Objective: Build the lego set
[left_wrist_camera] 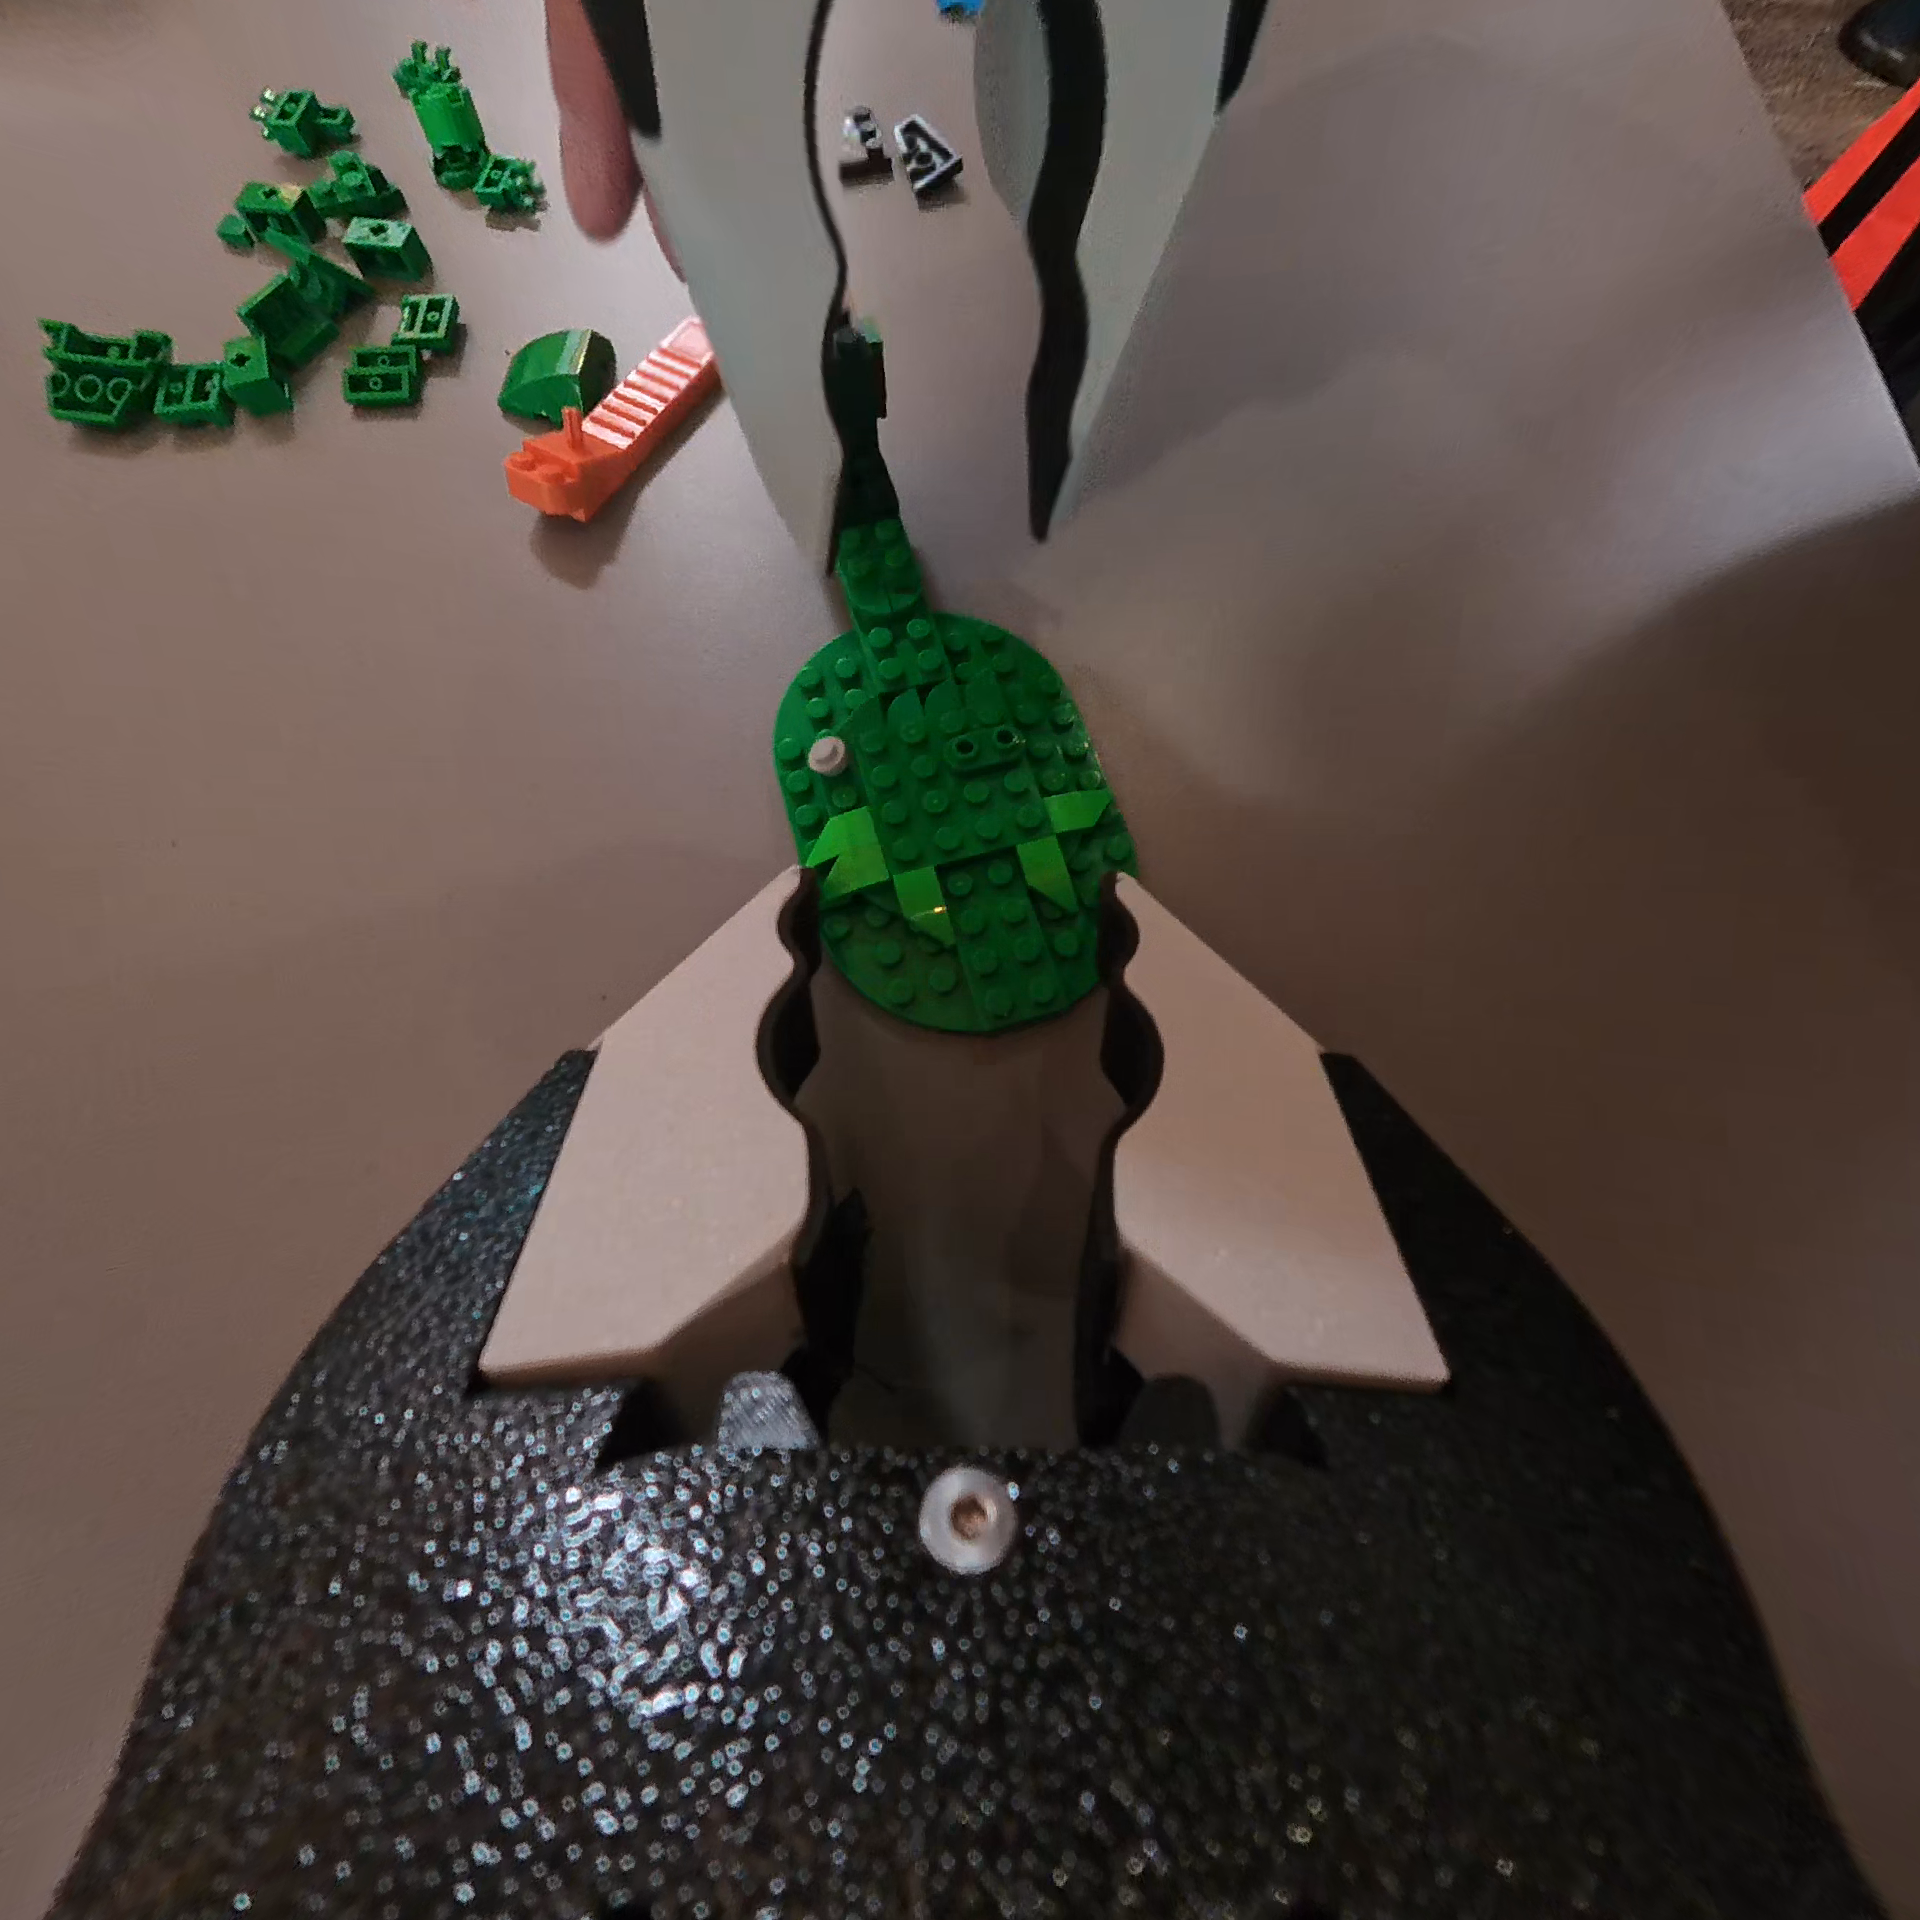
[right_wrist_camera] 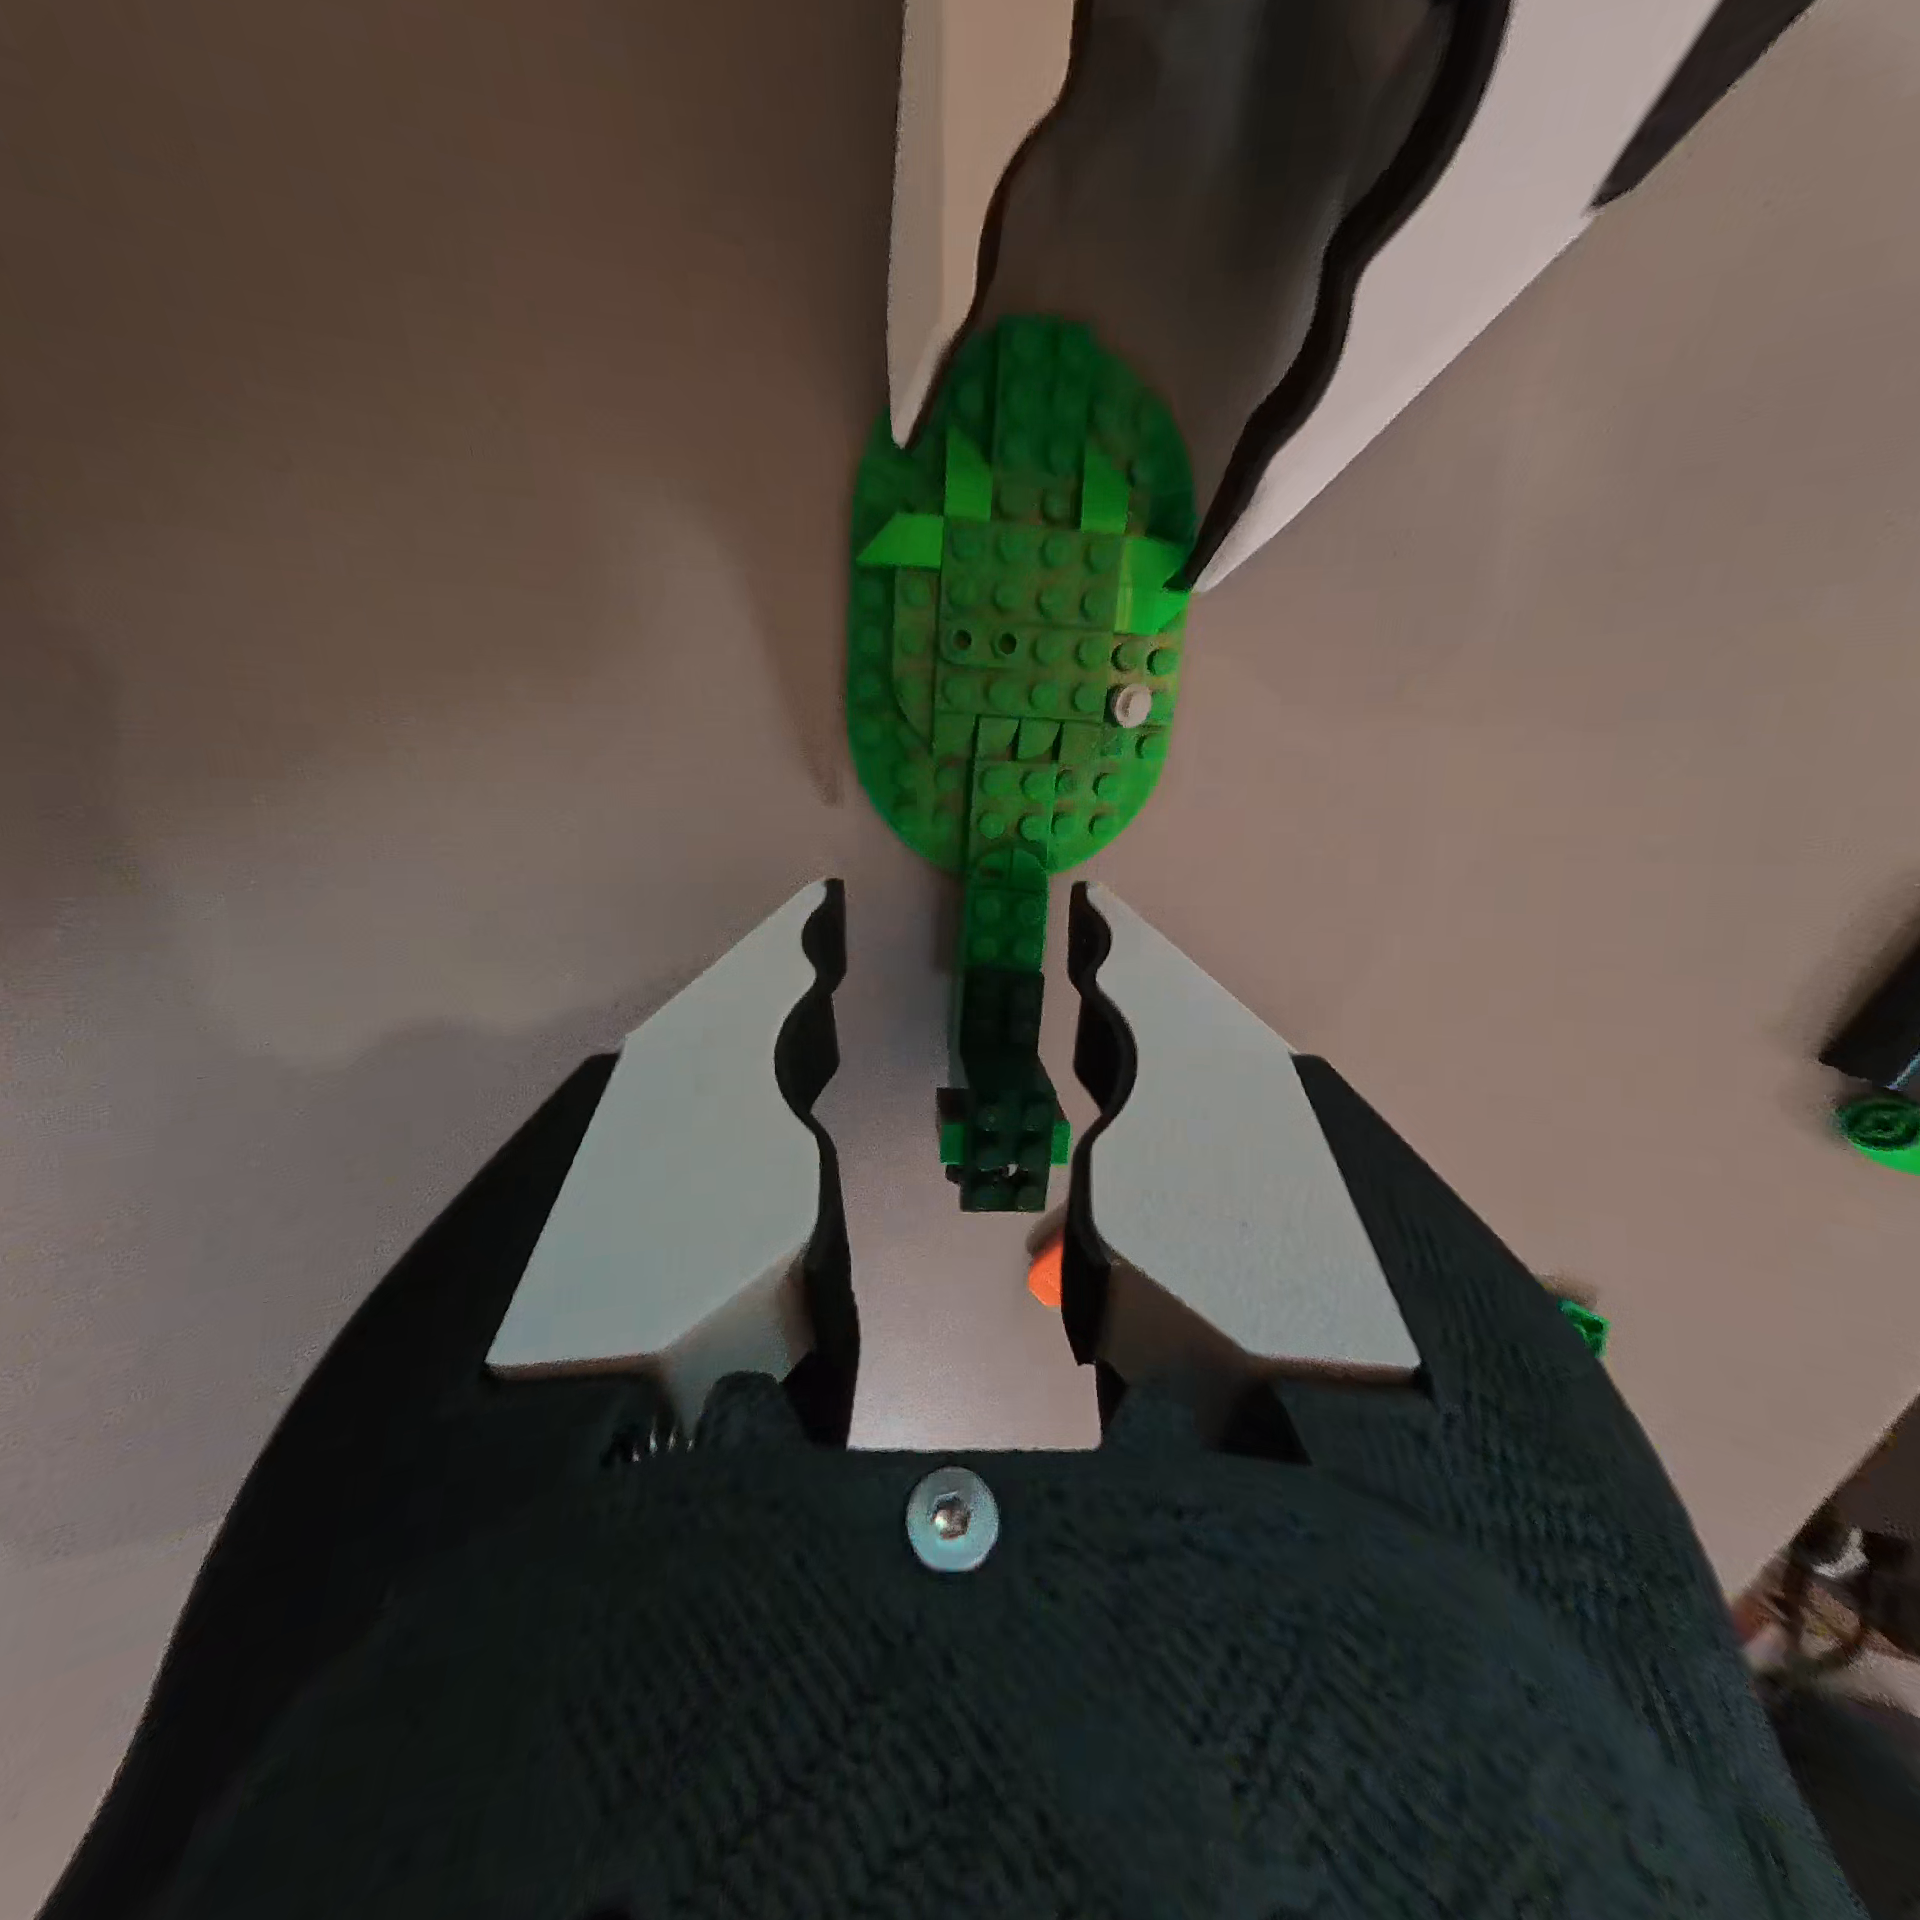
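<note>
Left gripper clamps plate edges, frame centre. Right gripper spread, straddling stem, untouched. Loose bricks upper left.

No writing, label, brand, number or sign can be read in either view.
</note>
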`<state>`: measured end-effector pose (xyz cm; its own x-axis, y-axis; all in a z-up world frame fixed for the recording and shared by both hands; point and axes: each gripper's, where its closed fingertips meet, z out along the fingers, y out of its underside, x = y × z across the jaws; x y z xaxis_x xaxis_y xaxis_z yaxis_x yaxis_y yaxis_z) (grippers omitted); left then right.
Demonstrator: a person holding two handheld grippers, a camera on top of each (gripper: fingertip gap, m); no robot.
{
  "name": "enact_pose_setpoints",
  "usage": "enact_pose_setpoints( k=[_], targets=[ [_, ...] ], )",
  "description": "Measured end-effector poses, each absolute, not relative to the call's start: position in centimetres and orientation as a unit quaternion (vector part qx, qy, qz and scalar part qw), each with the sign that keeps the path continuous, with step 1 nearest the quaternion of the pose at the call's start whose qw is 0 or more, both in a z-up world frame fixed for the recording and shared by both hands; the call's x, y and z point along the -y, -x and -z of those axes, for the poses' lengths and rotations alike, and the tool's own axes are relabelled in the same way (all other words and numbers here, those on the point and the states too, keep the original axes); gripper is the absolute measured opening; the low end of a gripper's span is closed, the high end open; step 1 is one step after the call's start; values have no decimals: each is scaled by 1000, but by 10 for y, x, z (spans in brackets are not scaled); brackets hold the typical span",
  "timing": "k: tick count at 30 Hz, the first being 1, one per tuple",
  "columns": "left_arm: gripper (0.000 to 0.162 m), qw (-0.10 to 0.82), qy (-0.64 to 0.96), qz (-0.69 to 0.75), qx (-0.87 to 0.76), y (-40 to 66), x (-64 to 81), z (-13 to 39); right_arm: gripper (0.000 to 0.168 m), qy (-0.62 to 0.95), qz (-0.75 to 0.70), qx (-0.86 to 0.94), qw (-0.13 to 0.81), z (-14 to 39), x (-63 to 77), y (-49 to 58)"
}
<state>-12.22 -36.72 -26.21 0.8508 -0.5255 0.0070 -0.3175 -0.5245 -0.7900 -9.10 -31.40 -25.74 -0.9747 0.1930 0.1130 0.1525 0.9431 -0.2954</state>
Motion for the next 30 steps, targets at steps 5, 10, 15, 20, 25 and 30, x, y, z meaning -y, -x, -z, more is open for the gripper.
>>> enact_pose_setpoints(
  k=[5,10,15,20,25,30],
  targets=[
    [51,423,863,123,-248,122,368,262,35,86,-94,991,40,271,310,94],
    [51,422,863,124,-250,122,369,262,26,110,-99,989,14,272,308,94],
    [53,426,861,110,-256,123,369,259,15,123,-117,986,7,272,307,97],
    [55,509,809,102,-277,116,364,226,15,132,-141,981,12,271,306,101],
    [59,580,749,-21,-320,122,361,194,15,132,-166,977,19,259,306,101],
    [70,643,685,-120,-320,137,371,156,15,134,-191,972,30,235,305,100]
  ],
)
